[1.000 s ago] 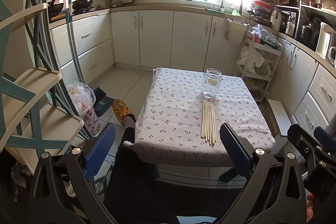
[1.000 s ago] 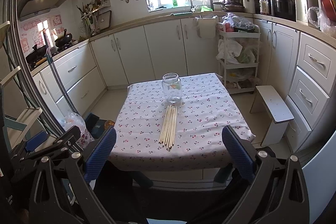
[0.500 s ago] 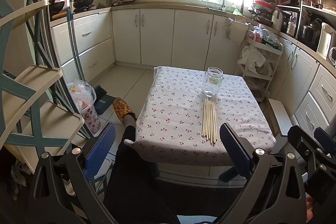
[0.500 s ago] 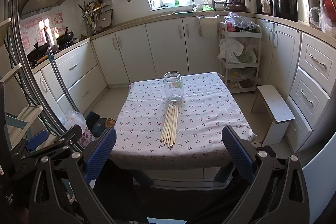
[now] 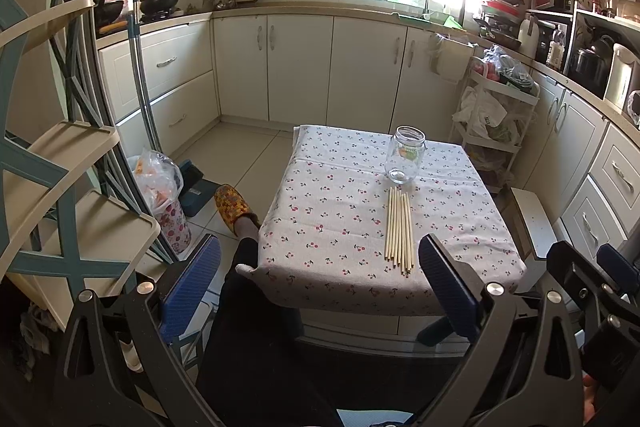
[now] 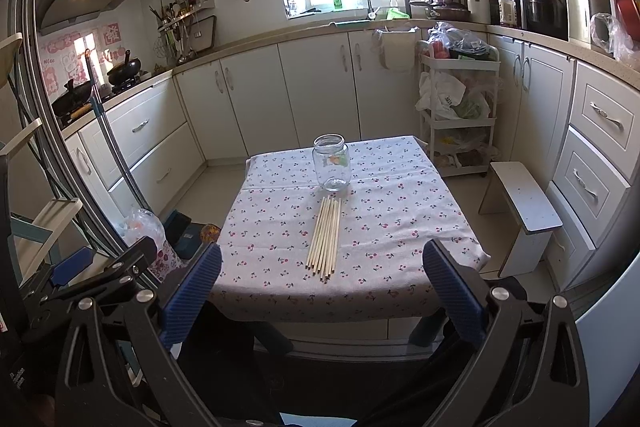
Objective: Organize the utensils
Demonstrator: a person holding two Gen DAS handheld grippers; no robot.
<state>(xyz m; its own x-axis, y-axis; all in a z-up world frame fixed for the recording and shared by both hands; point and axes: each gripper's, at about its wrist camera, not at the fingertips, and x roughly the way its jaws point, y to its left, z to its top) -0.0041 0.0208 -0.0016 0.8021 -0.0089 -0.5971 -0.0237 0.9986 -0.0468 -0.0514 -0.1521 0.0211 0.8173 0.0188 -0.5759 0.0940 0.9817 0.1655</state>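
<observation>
Several wooden chopsticks [image 5: 398, 229] [image 6: 326, 237] lie side by side on the small table [image 5: 336, 235] [image 6: 384, 247] with a cherry-print cloth. Just beyond their far ends stands an empty clear glass jar [image 5: 405, 160] [image 6: 331, 162], upright and lidless. My left gripper [image 5: 320, 287] is open, held back from the table's near edge with nothing between its blue pads. My right gripper [image 6: 320, 291] is open too, also short of the near edge. Each gripper shows at the edge of the other's view.
A person's dark-clad leg and patterned slipper [image 5: 232, 205] reach past the table's left side. A white stool [image 6: 524, 203] and a loaded trolley [image 6: 456, 99] stand right of the table. A shelf rack [image 5: 60, 163] and a plastic bag [image 5: 158, 179] are on the left. White cabinets ring the kitchen.
Both cameras have shifted slightly, so the table, jar and chopsticks sit a little lower in view. Both grippers stay open and empty.
</observation>
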